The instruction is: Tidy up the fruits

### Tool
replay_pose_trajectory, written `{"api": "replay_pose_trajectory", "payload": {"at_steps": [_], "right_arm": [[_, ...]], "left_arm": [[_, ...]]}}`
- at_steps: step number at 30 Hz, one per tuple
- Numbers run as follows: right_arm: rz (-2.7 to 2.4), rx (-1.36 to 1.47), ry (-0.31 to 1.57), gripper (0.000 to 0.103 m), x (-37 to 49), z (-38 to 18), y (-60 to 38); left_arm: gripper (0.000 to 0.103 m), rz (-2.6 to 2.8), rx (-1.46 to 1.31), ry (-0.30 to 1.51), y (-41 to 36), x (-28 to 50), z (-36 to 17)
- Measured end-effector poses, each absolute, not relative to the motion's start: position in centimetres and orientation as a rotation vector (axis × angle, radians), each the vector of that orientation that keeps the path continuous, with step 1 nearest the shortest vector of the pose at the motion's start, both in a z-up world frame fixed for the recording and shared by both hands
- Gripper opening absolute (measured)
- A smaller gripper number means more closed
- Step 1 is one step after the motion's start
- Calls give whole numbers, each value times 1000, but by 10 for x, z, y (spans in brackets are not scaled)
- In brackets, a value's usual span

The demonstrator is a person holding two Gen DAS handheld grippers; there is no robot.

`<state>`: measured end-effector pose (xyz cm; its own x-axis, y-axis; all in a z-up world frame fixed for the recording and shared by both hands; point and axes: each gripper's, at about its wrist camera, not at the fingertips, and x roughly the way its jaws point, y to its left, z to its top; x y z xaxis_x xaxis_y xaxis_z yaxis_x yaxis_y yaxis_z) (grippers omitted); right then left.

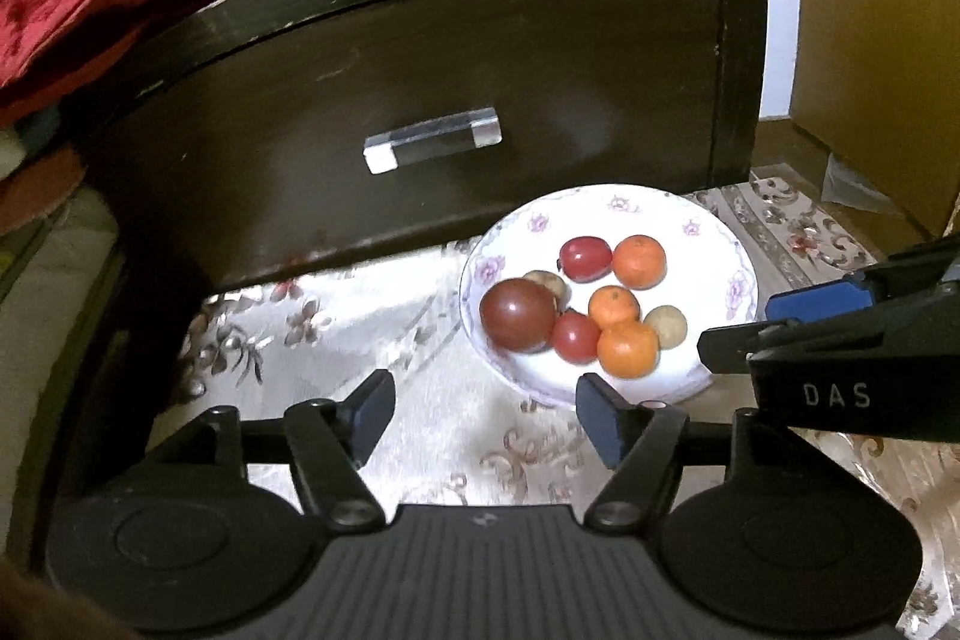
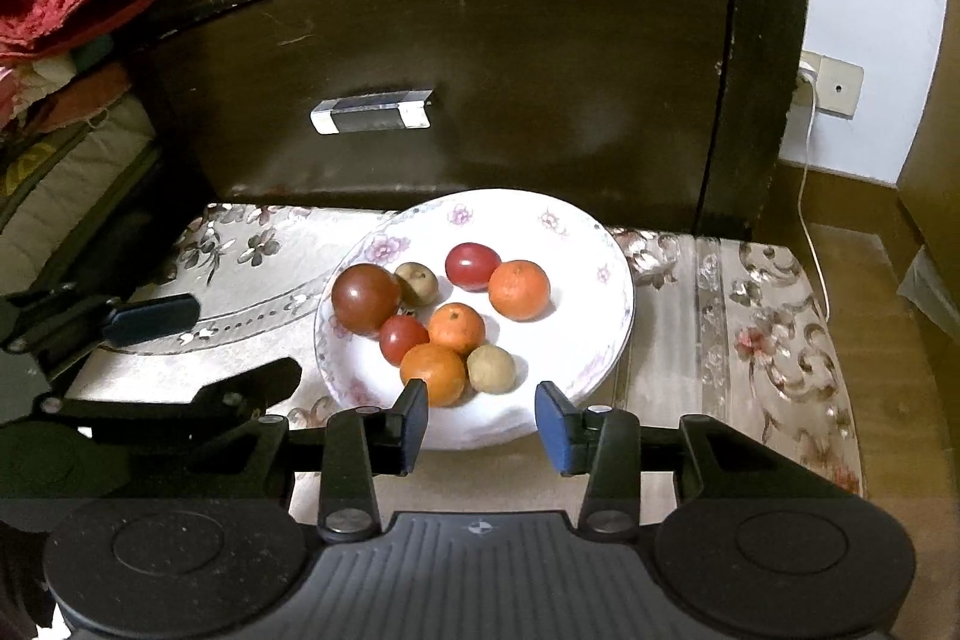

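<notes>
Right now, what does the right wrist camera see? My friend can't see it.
A white flowered plate holds seven small fruits: three oranges, two red, one big dark red, two brownish. The right claw hovers open at its near rim, before a dark wooden drawer.

I'm seeing the floral cloth-covered surface [image 2: 750, 340] carrying one white plate [image 2: 600, 244] (fruit piled inside), sitting just before the dark cabinet [image 2: 540, 70].

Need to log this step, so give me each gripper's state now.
Left gripper: open, holding nothing, short of the plate.
Right gripper: open, holding nothing, over the plate's near rim.
</notes>
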<state>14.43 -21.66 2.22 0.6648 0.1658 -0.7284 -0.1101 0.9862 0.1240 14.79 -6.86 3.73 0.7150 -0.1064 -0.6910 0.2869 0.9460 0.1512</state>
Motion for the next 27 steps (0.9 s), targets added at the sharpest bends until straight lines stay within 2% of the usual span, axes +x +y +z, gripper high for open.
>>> {"api": "replay_pose_trajectory", "payload": {"at_steps": [16, 27], "right_arm": [[148, 84, 840, 38, 112, 27, -212], [159, 75, 838, 38, 87, 31, -207]], "left_arm": [[102, -135, 182, 758, -50, 112, 36], [103, -123, 117, 777, -39, 89, 34]]}}
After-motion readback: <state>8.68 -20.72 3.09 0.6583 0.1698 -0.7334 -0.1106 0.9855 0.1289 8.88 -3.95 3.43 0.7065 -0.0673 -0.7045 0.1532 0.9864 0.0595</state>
